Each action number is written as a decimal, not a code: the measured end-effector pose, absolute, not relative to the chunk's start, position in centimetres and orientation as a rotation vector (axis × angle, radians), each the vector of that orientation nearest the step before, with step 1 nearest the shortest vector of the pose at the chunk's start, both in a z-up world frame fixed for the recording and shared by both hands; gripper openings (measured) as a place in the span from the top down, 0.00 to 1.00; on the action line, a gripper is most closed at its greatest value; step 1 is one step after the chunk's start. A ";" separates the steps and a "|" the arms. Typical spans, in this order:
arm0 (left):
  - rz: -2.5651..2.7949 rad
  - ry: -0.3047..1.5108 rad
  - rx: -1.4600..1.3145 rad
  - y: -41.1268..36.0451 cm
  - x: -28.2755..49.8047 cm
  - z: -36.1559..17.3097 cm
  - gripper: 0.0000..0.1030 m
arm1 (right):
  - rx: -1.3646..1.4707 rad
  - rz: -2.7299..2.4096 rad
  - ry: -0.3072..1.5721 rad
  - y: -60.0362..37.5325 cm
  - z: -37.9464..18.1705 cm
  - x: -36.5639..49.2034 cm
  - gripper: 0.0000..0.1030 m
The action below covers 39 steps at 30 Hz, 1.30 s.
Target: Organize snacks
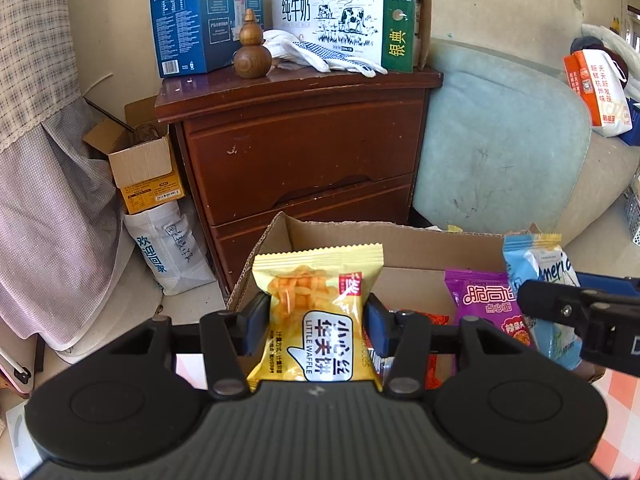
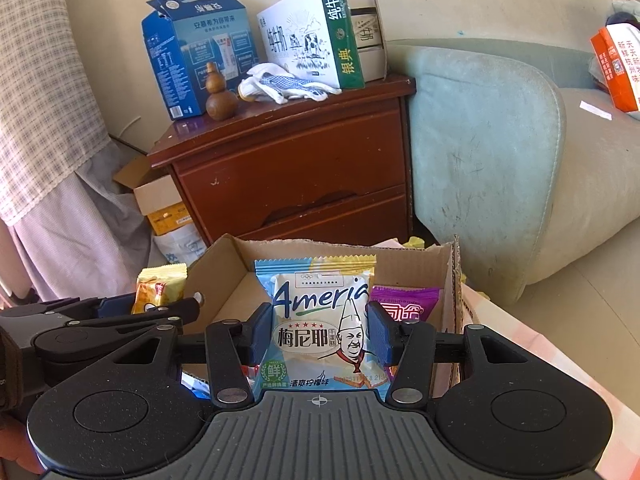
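My left gripper [image 1: 316, 322] is shut on a yellow Little Waffle packet [image 1: 316, 308], held upright over the near left corner of an open cardboard box [image 1: 344, 236]. My right gripper [image 2: 319, 330] is shut on a blue and white Ameria cake packet [image 2: 320, 320], held upright above the same box [image 2: 312, 250]. A purple snack packet [image 1: 486, 304] lies inside the box at the right; it also shows in the right wrist view [image 2: 408, 304]. A red packet [image 1: 434, 322] lies beside it. Each gripper shows in the other's view, the right one [image 1: 560, 300] and the left one [image 2: 168, 308].
A brown two-drawer nightstand [image 1: 304, 148] stands right behind the box, with a blue carton [image 1: 200, 20], a milk carton [image 1: 340, 12], white gloves and a wooden gourd [image 1: 252, 48] on top. A pale green sofa arm [image 1: 500, 148] is at the right. Boxes and a bag [image 1: 168, 248] stand at the left.
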<state>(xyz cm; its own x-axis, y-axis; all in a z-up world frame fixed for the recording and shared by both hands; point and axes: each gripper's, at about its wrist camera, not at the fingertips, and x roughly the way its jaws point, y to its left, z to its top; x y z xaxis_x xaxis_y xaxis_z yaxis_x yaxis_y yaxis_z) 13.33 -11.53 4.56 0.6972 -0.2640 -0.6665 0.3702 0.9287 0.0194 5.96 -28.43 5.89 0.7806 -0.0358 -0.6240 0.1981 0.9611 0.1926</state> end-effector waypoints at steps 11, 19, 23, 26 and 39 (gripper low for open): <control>-0.334 0.735 0.118 -10.0 13.0 4.5 0.29 | 0.366 -0.147 0.687 -29.1 5.5 5.8 0.47; -0.384 0.752 0.112 -9.2 11.2 5.0 0.28 | 0.354 -0.123 0.755 -28.6 5.4 4.9 0.39; -0.424 0.768 0.131 -9.3 10.3 4.8 0.28 | 0.340 -0.128 0.793 -28.6 5.0 4.2 0.39; -0.454 0.769 0.164 -9.5 9.4 4.7 0.28 | 0.325 -0.128 0.815 -28.8 4.9 3.5 0.36; -0.691 0.766 0.367 -12.4 3.9 2.9 0.28 | 0.267 -0.130 0.918 -29.1 4.3 0.7 0.35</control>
